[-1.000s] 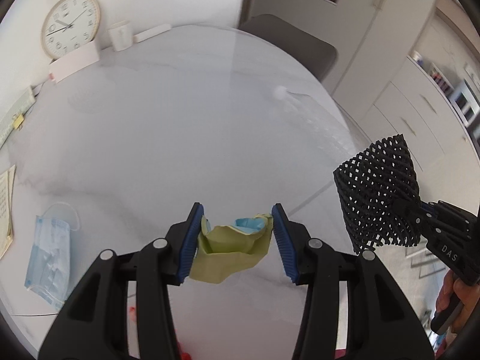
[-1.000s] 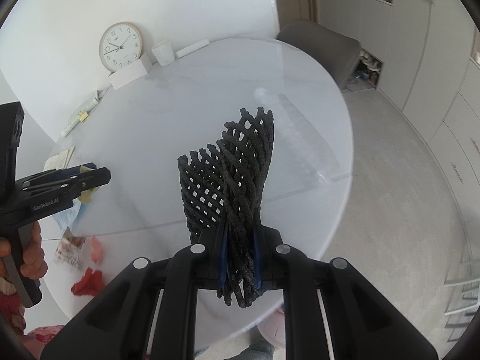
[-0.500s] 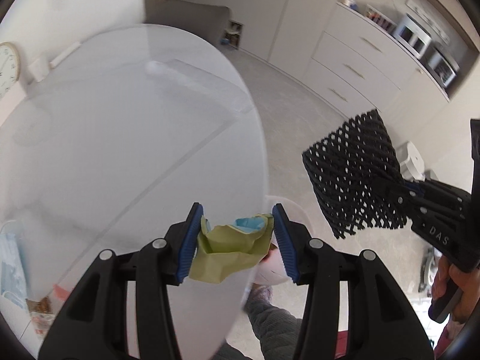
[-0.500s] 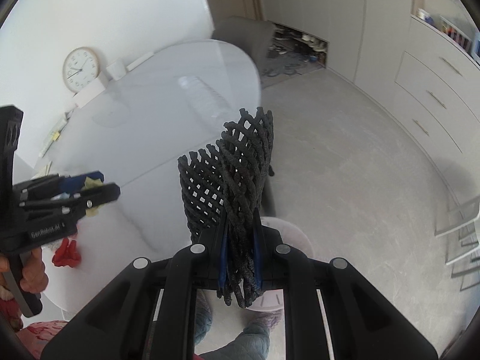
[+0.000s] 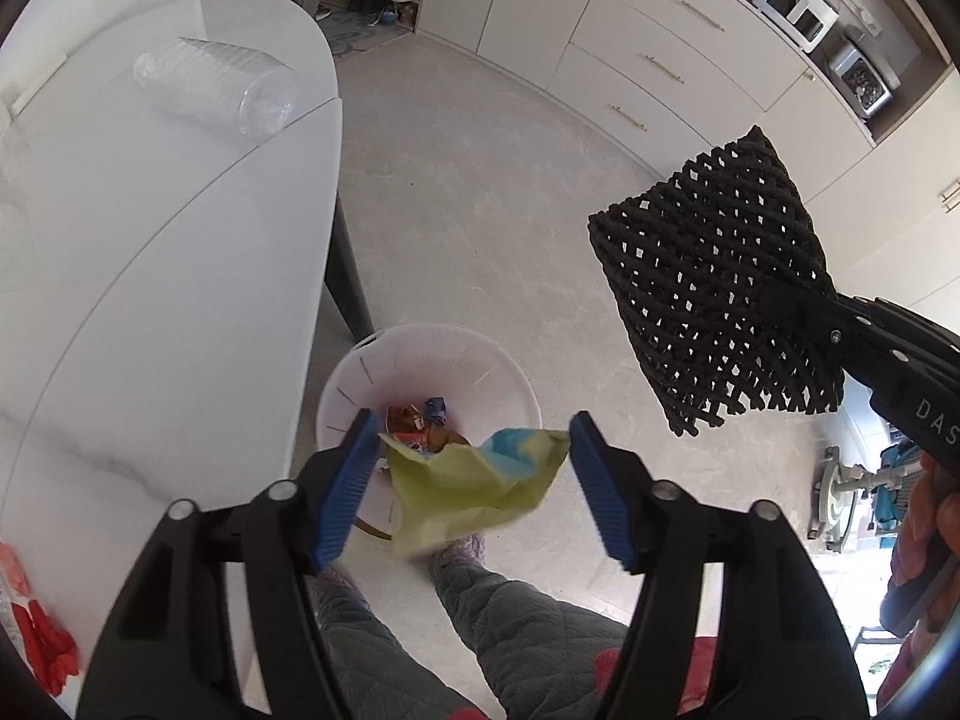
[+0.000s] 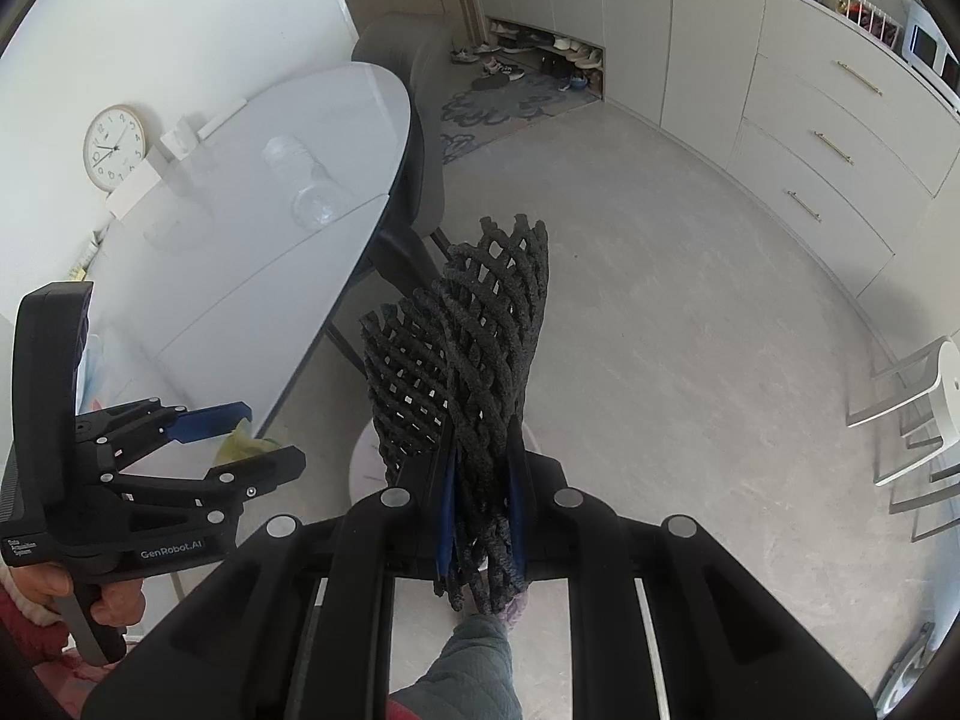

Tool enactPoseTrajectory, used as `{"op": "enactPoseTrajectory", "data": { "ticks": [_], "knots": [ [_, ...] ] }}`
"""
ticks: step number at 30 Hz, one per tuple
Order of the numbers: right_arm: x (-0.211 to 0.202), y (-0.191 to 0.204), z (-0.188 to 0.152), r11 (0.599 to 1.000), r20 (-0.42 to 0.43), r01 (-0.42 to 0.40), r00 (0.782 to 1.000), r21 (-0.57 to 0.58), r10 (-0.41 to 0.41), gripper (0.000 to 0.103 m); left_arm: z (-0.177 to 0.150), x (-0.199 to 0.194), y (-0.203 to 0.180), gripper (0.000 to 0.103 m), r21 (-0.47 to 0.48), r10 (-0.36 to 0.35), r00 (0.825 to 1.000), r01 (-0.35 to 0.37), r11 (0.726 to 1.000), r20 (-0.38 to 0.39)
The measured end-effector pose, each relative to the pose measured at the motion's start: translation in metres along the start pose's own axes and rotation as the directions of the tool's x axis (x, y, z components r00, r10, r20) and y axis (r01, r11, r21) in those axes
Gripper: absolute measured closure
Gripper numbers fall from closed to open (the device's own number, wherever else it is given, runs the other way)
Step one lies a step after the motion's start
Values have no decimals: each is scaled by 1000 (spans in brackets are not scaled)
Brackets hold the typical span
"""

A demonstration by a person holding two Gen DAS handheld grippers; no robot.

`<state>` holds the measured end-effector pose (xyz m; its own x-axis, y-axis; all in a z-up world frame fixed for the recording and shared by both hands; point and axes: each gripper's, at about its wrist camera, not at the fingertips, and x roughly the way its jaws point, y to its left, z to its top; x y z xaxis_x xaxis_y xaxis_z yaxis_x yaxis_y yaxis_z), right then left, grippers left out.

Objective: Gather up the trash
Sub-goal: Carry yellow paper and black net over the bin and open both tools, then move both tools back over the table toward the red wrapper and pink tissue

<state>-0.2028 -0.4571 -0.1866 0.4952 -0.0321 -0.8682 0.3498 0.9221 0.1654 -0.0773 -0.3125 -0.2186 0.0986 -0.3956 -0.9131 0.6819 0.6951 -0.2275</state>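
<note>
Below, white bin [image 5: 516, 384] holds wrappers [image 5: 414, 423]; left hand-held gripper [image 5: 474, 474] opening, green wrapper [image 5: 468, 489] loose; right hand-held gripper [image 6: 483, 516] pinching black mesh [image 6: 474, 348].

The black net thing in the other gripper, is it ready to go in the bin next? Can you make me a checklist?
1. Right gripper clamped on the black foam net: ok.
2. White bin on the floor below the grippers: ok.
3. Left gripper jaws opening, pads clear of the green wrapper: ok.
4. Wrapper over the bin mouth: cannot tell; it hangs near the bin's front rim.
5. Net over the bin: not ok in the left wrist view; it sits off to the right.
6. Room left in the bin: ok, only a few scraps inside.
</note>
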Motion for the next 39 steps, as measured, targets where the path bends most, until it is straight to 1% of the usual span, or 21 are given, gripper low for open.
{"op": "enactPoseTrajectory", "data": {
  "ticks": [1,2,7,11,14,18,21,23,24,25,26,27,28,29,31,34,35,39],
  "knots": [
    [1,-2,-1,1000,-3,-3,1000,-1,3,88,3,0,0,34,-2,1,1000,-1,1000,0],
    [1,-5,-3,1000,-6,-7,1000,-3,7,88,-1,-1,-1,30,-6,6,1000,-6,1000,0],
    [8,-12,-7,999,-22,-36,999,-12,36,87,-2,-3,-6,21,-27,30,1000,-29,999,9],
    [17,-9,-10,998,-41,-61,997,-20,60,86,-2,-15,1,20,-44,58,998,-57,997,27],
    [31,-2,-13,996,-68,-79,995,-39,76,86,-5,-29,14,20,-66,100,994,-97,993,45],
    [59,16,-23,992,-121,-93,989,-87,82,86,-9,-48,38,20,-104,169,984,-163,981,56],
    [79,29,-30,987,-155,-106,984,-121,87,86,-17,-62,57,20,-148,205,977,-195,970,59],
    [90,36,-33,984,-173,-114,981,-134,90,79,-24,-69,70,20,-178,215,975,-202,963,57],
    [97,40,-35,983,-184,-119,979,-139,92,68,-28,-74,79,20,-200,225,973,-210,957,56],
    [103,43,-36,982,-195,-122,976,-147,92,55,-31,-77,84,20,-211,231,971,-215,954,55],
    [108,46,-38,981,-199,-122,976,-152,90,50,-34,-79,90,20,-223,238,970,-220,950,54],
    [112,50,-39,980,-202,-122,975,-157,89,42,-38,-82,98,20,-238,249,967,-230,944,52],
    [114,52,-40,980,-207,-124,974,-157,90,38,-40,-85,104,20,-251,259,965,-240,938,49],
    [116,53,-40,980,-213,-128,972,-155,94,37,-44,-88,112,20,-266,269,962,-247,932,46],
    [118,57,-40,979,-220,-130,971,-154,95,30,-48,-92,123,20,-288,279,959,-256,923,44],
    [116,64,-37,979,-215,-121,973,-165,84,29,-55,-100,139,20,-318,292,955,-264,911,45],
    [113,65,-35,979,-209,-115,975,-170,79,28,-57,-103,141,20,-324,295,954,-265,908,47],
    [90,86,-23,974,-154,-106,985,-201,76,17,-64,-117,155,20,-337,307,950,-270,902,60]
  ]
}}
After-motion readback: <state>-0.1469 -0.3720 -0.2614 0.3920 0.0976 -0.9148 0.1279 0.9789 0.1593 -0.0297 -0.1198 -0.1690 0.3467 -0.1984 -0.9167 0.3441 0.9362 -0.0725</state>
